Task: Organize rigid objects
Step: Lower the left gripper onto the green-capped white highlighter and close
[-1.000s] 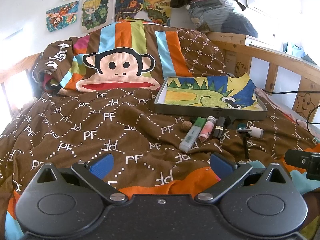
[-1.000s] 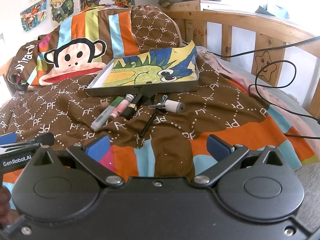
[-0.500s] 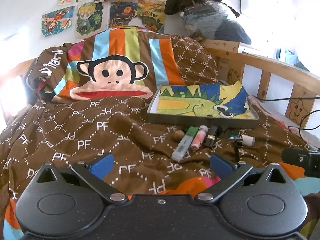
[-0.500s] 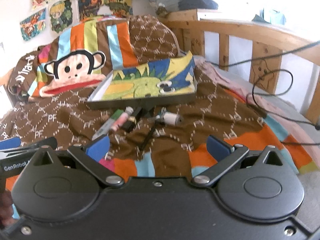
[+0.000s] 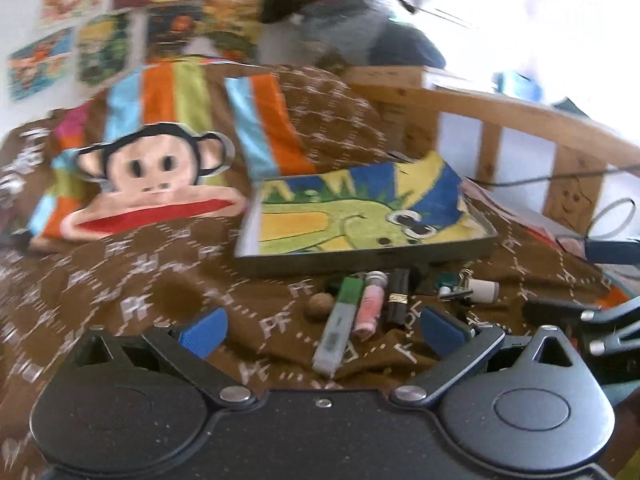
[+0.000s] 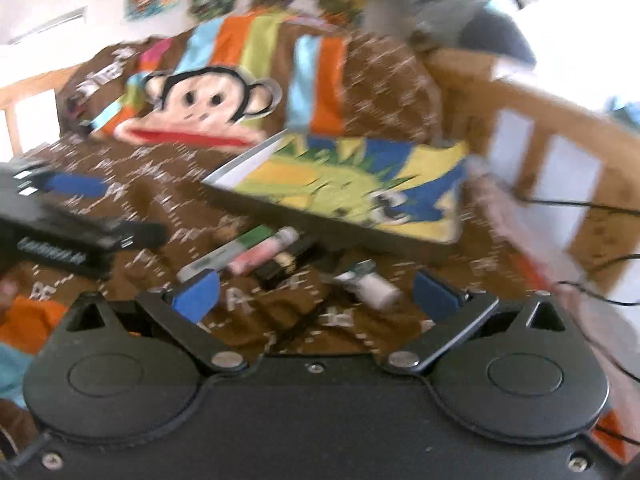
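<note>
On the bedspread (image 5: 160, 280) | tray (image 5: 360, 258): dinosaur drawing (image 5: 352, 216) only | both tools, left (image 5: 322, 330) and right (image 6: 316, 292): spread, empty

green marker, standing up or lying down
Lying down: the green marker rests flat on the blanket, beside the pink tube.

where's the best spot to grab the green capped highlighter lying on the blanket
Probably the grey barrel of the highlighter, mid-length, from above with the left claw across its width. It lies flat, the pink tube is close beside the cap end, and the near end is clearer.
</note>
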Motion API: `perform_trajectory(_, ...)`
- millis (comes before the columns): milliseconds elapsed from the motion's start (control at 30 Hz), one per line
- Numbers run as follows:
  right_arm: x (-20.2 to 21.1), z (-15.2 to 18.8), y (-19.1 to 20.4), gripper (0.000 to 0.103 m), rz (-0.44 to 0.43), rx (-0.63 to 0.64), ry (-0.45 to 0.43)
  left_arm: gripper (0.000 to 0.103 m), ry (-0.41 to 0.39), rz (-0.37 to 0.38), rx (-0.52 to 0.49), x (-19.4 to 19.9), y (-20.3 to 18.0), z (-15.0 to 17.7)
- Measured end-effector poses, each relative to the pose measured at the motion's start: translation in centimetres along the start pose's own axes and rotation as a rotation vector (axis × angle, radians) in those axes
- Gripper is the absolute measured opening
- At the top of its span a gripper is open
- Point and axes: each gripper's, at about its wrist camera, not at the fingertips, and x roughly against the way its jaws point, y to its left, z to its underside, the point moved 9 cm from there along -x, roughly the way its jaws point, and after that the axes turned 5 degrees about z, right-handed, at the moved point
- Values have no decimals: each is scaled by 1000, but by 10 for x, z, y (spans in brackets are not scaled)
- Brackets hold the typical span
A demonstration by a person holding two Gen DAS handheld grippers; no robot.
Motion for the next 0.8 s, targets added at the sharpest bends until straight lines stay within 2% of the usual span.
perform_trajectory(67,-14,1,8,103,-48,38,23,102,14,50,-34,-19,2,-2)
perform_trajectory(167,-34,6,14,103,-41,78,84,98,59,111,-85,-48,6,0)
perform_trajectory(300,-47,18,18,103,-60,61,161,89,139,166,-142,-79,11,11)
perform_trajectory(467,-66,25,16,102,-96,-14,190,87,188,253,-138,-101,13,20)
perform_trajectory(500,-71,25,16,102,-111,-39,191,84,199,262,-139,-104,13,21)
perform_trajectory(567,-82,23,9,96,-114,-73,202,76,219,274,-136,-110,14,23)
perform_trajectory(633,-90,25,3,80,-112,-104,219,63,243,294,-133,-116,14,25)
perform_trajectory(667,-94,26,-2,76,-116,-122,230,59,254,301,-138,-118,14,26)
perform_trajectory(700,-97,28,-4,68,-120,-141,240,51,264,306,-141,-120,14,26)
perform_trajectory(800,-102,32,-10,54,-112,-174,257,36,299,317,-120,-127,16,29)
